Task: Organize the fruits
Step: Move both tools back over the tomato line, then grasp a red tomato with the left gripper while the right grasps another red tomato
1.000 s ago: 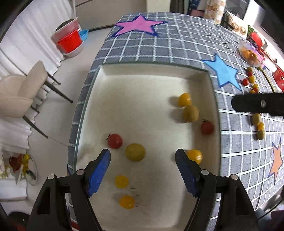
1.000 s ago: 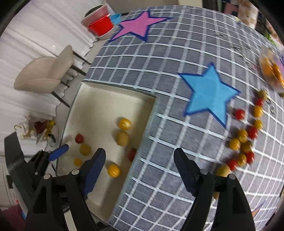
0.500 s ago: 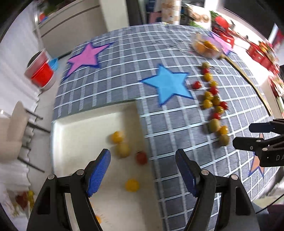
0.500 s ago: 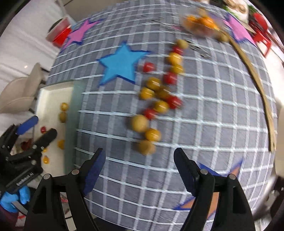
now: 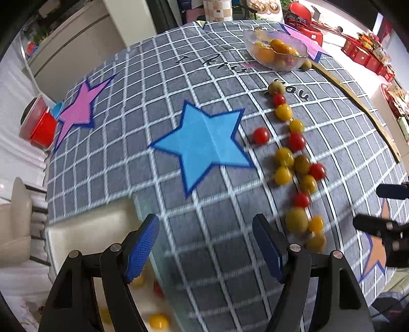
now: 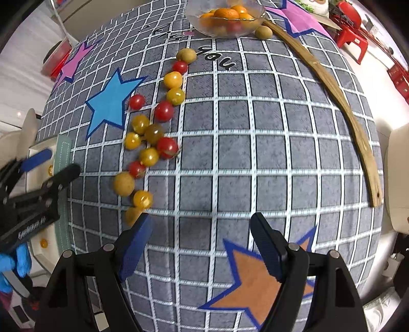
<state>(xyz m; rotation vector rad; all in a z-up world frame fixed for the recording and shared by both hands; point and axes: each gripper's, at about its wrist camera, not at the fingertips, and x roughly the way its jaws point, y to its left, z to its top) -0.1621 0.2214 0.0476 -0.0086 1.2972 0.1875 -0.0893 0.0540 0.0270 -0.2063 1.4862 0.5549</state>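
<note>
A line of several small red and yellow tomatoes and brownish fruits (image 5: 296, 163) (image 6: 153, 132) lies loose on the grey checked tablecloth. My left gripper (image 5: 205, 245) is open and empty, above the right rim of the white tray (image 5: 84, 227); a few fruits (image 5: 158, 320) lie in the tray under it. My right gripper (image 6: 198, 245) is open and empty, above the cloth just right of the line's near end. The left gripper also shows in the right wrist view (image 6: 48, 163), over the tray's edge.
A glass bowl of oranges (image 5: 276, 52) (image 6: 227, 18) stands at the far side with a brown fruit (image 6: 264, 32) beside it. A curved wooden strip (image 6: 340, 94) lies along the right. Blue (image 5: 204, 143), pink and orange (image 6: 258, 283) stars mark the cloth. A beige chair (image 5: 15, 222) stands left.
Both grippers have swung right, from over the tray toward the line of loose fruits. The tray has slid to the lower left of both views. Both stay open and empty.
</note>
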